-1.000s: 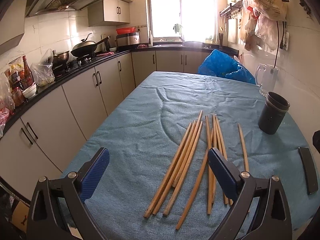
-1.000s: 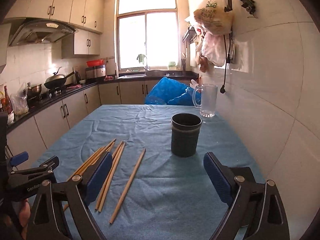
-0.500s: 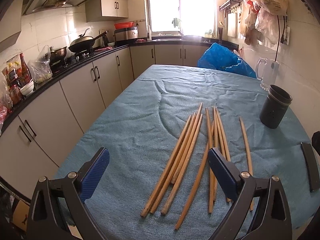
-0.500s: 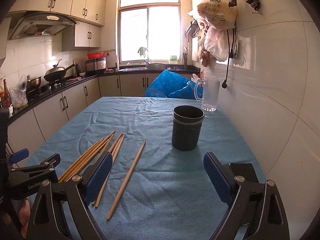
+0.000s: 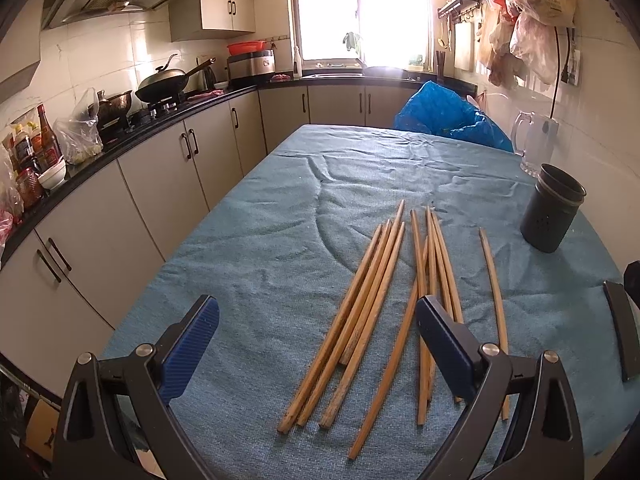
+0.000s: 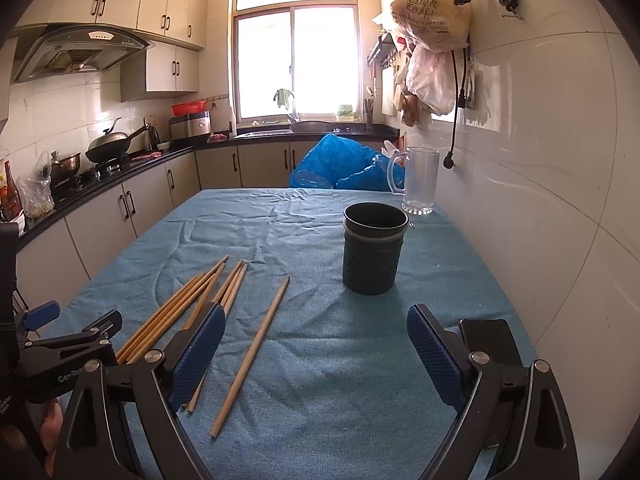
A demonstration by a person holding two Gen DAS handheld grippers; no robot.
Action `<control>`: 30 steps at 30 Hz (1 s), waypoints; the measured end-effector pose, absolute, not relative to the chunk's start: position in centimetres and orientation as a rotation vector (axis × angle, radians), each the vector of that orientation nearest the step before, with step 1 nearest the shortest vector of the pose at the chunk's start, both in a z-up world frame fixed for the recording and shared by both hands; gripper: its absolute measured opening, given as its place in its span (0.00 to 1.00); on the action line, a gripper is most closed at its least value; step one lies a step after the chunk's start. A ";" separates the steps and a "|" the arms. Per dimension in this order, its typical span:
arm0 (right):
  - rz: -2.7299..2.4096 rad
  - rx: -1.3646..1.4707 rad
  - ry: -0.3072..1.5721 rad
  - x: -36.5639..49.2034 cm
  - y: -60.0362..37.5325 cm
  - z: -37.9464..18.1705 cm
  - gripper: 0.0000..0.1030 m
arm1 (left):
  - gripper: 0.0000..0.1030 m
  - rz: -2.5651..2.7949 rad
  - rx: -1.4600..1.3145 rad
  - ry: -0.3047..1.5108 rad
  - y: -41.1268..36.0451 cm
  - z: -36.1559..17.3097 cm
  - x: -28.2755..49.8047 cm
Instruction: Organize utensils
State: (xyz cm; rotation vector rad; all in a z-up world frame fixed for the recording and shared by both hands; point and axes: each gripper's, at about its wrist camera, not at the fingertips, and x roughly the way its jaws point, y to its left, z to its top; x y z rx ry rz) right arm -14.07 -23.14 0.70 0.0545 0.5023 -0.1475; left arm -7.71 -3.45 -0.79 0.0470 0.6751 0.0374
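Nothing is put away yet. All the chopsticks (image 5: 376, 292) lie on the tabletop (image 5: 260, 240) near my edge; the dark holder (image 6: 374, 254) stands empty. My left claw (image 5: 318, 354) and right claw (image 6: 316, 354) gape wide, holding nothing.

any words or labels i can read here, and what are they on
"GenRo", cut off by the right gripper's finger: on the left gripper, in the right wrist view.
Green Chinese print on the hanging plastic bag: too blurred to quote.
Bottle labels on the counter: too small.
Nothing on the dark utensil holder.
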 end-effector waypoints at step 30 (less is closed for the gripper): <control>-0.149 0.065 0.529 -14.7 -23.1 0.7 0.91 | 0.95 0.021 0.054 0.655 -3.8 -0.2 -8.9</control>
